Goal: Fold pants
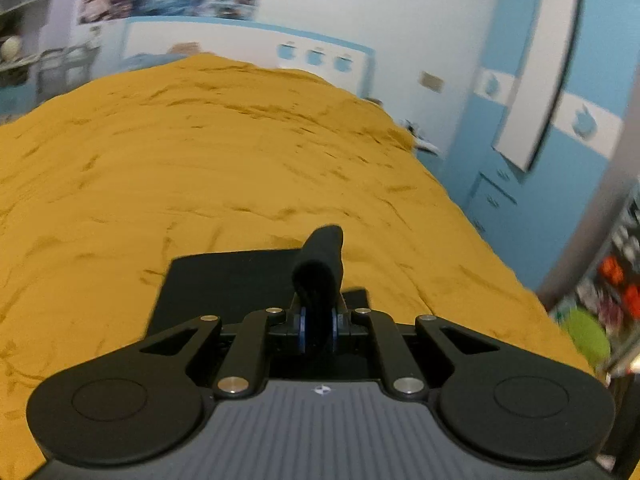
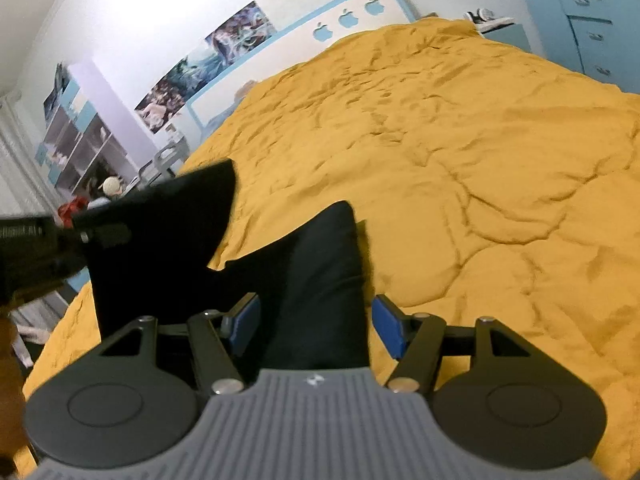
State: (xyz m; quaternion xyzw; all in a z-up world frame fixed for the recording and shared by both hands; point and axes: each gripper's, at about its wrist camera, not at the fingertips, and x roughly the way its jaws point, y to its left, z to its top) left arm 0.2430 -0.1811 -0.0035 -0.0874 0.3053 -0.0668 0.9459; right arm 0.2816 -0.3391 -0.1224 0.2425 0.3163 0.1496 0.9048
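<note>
- While the left gripper [image 1: 319, 330] is lifted above the bed, its two blue-padded fingers are clenched on a bunched fold of the black fabric pants [image 1: 320, 268], which rises between them as a dark rolled tuft.
- Below that tuft, in the left wrist view, a flat rectangular panel of the same black cloth lies on the rumpled mustard-yellow quilted bedspread [image 1: 200, 152].
- From the right wrist view, the right gripper [image 2: 316, 326] has its blue pads [image 2: 390, 330] standing wide apart, one on each side of a strip of the pants [image 2: 320, 280]; the pad on the picture's right shows a gap to the cloth, and whether the other pad touches it I cannot tell.
- That strip runs forward from the gripper over the bedspread [image 2: 480, 160] and ends in a rounded edge.
- At the left of the same view, the left gripper [image 2: 80, 236], blurred, holds up a pointed flap of the black cloth above the bed.
- Behind the bed stands a white headboard with a blue border and blue apple shapes [image 2: 348, 18], and a row of picture posters [image 2: 208, 60] hangs on the white wall above it.
- A blue wardrobe with a white panel [image 1: 540, 80] fills the right side of the left wrist view.
</note>
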